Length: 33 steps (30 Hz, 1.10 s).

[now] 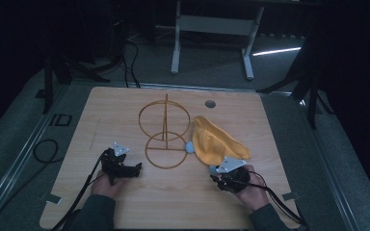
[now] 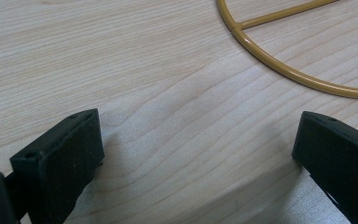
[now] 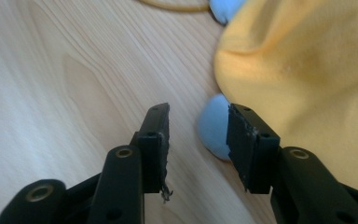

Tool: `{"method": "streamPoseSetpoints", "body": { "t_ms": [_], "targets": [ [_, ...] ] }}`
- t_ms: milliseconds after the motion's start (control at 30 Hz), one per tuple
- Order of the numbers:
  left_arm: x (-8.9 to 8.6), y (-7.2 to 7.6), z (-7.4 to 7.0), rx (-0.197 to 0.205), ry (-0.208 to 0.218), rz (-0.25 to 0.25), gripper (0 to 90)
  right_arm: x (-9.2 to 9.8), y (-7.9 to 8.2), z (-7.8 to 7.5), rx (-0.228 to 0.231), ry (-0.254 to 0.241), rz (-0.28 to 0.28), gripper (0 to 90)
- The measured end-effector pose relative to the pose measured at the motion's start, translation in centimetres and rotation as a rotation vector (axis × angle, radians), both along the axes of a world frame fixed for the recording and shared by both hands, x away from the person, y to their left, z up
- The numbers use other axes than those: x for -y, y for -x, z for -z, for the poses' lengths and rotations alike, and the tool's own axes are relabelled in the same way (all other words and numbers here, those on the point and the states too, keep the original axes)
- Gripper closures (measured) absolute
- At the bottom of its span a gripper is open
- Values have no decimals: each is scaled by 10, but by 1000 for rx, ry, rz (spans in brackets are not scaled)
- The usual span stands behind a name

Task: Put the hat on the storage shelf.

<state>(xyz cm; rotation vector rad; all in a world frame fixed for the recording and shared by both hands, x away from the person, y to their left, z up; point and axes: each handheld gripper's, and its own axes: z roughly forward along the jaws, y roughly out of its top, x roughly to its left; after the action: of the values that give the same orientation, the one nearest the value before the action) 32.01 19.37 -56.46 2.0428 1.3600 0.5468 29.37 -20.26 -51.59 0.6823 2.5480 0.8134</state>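
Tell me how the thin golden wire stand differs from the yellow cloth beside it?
The thin golden wire stand is rigid and open, its upper hoop upright over a flat ring; the yellow cloth is soft, solid and crumpled in a heap. The stand sits mid-table; the cloth lies nearer the right tongs. Both rest on the wooden table.

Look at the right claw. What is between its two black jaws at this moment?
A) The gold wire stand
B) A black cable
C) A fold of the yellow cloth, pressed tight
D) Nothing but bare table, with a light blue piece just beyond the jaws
D: in the right gripper view the right claw has its jaws apart over bare table, with the light blue piece and the yellow cloth just ahead.
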Motion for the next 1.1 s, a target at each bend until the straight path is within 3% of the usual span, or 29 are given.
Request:
{"method": "streamPoseSetpoints", "body": {
  "t_ms": [67, 167, 233, 300, 433, 600, 867, 967, 1100],
  "targets": [
    [0, 0, 0, 0, 1, 0, 19, 4, -6, 5, -8, -57, -19, 579],
    [0, 0, 0, 0, 1, 0, 19, 2, -7, 6, -6, -74, -38, 579],
    [0, 0, 0, 2, 1, 0, 19, -1, -10, 10, 14, -50, -45, 568],
    [0, 0, 0, 1, 1, 0, 19, -1, -13, 14, 28, -25, -17, 561],
    [0, 0, 0, 1, 1, 0, 19, 1, -20, 17, -6, -52, -13, 549],
    [0, 0, 0, 1, 1, -1, 19, 2, -29, 25, -50, -27, 14, 519],
    [0, 0, 0, 1, 1, -1, 19, 5, -38, 26, -104, -37, 65, 511],
    [0, 0, 0, 2, 2, -1, 19, 8, -41, 26, -90, -41, 89, 636],
    [0, 0, 0, 1, 2, -1, 19, 10, -41, 25, -86, -41, 110, 737]
  ]
}}
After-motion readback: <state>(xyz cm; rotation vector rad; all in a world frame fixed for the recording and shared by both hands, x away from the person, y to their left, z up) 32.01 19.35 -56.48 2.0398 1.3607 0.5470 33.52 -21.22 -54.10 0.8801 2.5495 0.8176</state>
